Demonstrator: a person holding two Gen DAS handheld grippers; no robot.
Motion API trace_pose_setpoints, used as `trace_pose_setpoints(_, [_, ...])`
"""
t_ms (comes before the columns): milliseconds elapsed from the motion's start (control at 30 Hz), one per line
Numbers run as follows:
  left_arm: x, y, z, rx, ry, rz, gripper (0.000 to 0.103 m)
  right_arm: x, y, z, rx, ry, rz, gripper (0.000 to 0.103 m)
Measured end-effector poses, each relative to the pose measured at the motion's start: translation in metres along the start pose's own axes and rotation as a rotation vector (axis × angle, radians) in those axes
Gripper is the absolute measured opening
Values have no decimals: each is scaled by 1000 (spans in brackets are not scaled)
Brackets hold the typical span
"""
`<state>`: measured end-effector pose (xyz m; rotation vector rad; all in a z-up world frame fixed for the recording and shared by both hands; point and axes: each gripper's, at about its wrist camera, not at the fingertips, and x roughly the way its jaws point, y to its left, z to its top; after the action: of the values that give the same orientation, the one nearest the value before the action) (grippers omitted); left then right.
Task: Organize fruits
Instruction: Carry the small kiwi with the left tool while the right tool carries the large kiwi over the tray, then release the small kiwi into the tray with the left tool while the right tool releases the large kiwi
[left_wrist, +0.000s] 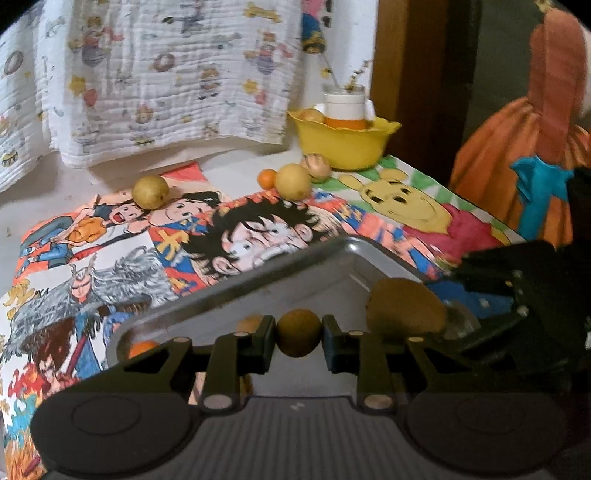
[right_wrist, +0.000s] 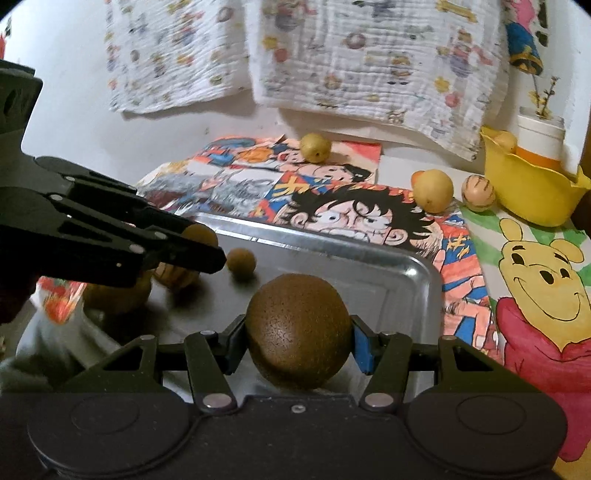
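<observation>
Both tools loaded over metal tray (right_wrist: 369, 258): left tool (left_wrist: 298, 334) clamps small brown fruit (left_wrist: 298, 332), right tool (right_wrist: 297, 341) clamps kiwi (right_wrist: 297, 328). A few fruits already in tray; yellow fruit (right_wrist: 432, 190) and others remain on far worktop.

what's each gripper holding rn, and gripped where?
Left gripper: small round brown fruit, fingers on its two sides. Right gripper: kiwi, fingers clamped across its middle.
</observation>
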<state>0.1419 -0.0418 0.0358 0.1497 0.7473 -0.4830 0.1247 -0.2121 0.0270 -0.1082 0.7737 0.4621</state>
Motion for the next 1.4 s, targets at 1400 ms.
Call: trace_pose_setpoints(1400, [-10,-24,-41,42,121,61,66,-9,2,-21,-60,12,33,65])
